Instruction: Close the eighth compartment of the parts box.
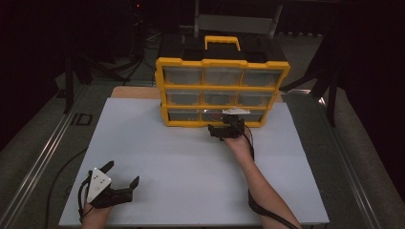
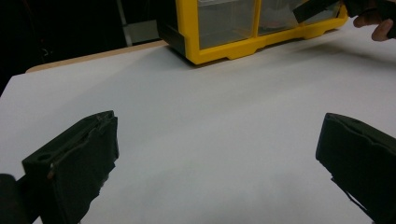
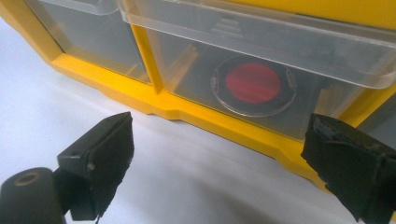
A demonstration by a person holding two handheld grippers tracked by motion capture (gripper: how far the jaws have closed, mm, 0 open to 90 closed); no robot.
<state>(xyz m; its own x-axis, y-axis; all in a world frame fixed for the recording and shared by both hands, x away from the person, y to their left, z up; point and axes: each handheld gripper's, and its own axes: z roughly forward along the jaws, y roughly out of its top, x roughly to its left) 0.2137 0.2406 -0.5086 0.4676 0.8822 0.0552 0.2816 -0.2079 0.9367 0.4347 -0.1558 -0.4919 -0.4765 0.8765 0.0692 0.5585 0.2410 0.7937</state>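
A yellow organiser (image 1: 222, 90) with clear drawers and a yellow handle stands at the far middle of the white table (image 1: 181, 162). My right gripper (image 1: 225, 127) is right in front of its bottom row, jaws open with nothing between them. In the right gripper view, the open right gripper (image 3: 229, 154) faces a clear drawer (image 3: 261, 37) with a round red-centred disc (image 3: 252, 83) inside it. My left gripper (image 1: 122, 172) rests open over the table's near left corner. In the left gripper view, the left gripper (image 2: 217, 154) frames only bare tabletop.
The organiser (image 2: 224, 44) sits far ahead in the left gripper view, with the other hand (image 2: 373, 25) at its front. A metal rail (image 1: 43, 157) runs along the table's left side. Dark floor and stands surround the table.
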